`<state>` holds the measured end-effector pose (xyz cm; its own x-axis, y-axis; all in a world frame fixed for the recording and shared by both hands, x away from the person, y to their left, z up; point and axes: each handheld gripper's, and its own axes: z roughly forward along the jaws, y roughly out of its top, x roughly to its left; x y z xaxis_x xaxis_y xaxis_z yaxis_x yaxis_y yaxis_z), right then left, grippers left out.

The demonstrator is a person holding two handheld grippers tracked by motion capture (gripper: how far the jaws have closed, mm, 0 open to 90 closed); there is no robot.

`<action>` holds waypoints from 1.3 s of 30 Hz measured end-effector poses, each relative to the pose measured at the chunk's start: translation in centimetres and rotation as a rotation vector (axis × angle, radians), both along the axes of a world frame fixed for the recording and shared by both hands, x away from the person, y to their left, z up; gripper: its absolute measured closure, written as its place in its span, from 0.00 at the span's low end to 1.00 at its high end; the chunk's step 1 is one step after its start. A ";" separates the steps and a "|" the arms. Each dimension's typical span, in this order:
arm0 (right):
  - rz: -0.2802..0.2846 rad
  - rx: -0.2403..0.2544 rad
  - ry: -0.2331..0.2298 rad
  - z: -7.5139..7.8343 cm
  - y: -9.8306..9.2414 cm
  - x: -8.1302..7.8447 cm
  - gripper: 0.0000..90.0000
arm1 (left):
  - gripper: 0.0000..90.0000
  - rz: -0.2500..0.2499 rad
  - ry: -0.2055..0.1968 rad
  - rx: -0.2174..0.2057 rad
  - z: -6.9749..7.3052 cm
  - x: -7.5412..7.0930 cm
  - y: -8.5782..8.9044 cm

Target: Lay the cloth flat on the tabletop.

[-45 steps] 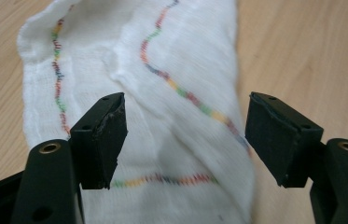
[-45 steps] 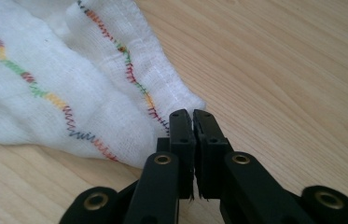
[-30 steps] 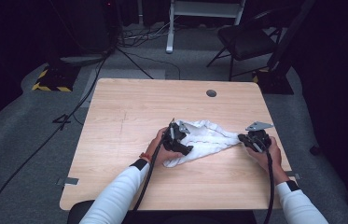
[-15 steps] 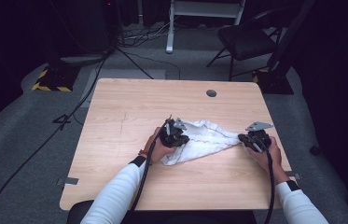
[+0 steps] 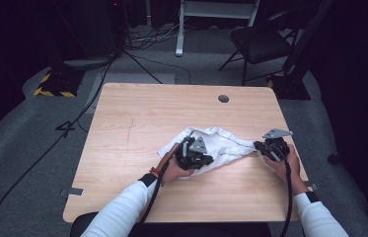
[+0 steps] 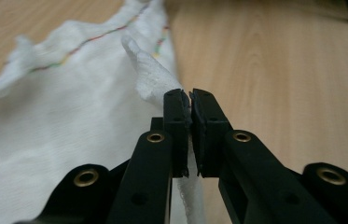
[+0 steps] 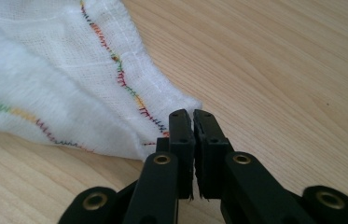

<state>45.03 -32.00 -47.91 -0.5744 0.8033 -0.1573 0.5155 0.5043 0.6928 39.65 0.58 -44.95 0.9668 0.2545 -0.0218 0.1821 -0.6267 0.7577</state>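
- In the high view the wooden table (image 5: 137, 123) is evenly lit from above; the floor and far room fall into darkness.
- Shadows on the tabletop are faint and soft.
- In both gripper views the white cloth (image 6: 59, 116) looks nearly overexposed, perhaps glare.
- The near black jaws are slightly blurred.

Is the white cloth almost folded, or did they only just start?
Just starting. Done: both grips are made. The left gripper is shut on a cloth edge, the right gripper on a stitched corner. In hand: the left has just closed and begun lifting. Left to do: the cloth is bunched on the table, no neat fold yet.
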 end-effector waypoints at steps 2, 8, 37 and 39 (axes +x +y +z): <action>-0.006 0.005 0.003 -0.1 -0.2 0.0 0.96 | 0.94 -0.044 -0.001 0.021 -0.2 -1.0 -0.9; -0.008 0.017 0.000 0.0 -0.4 -0.1 0.96 | 0.93 -0.147 0.013 0.072 -1.3 -3.3 -2.5; 0.257 0.139 -0.042 3.0 3.9 -5.2 0.59 | 0.51 0.325 -0.003 0.175 -1.7 2.4 10.2; 0.336 0.138 -0.008 2.5 5.1 -6.7 0.58 | 0.53 0.329 0.030 0.179 -2.2 2.9 11.1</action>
<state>38.29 -26.88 -45.42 -0.8090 0.5841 -0.0656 0.3317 0.5459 0.7694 42.55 11.65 -47.17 0.8324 0.5536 0.0238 0.4162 -0.6530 0.6328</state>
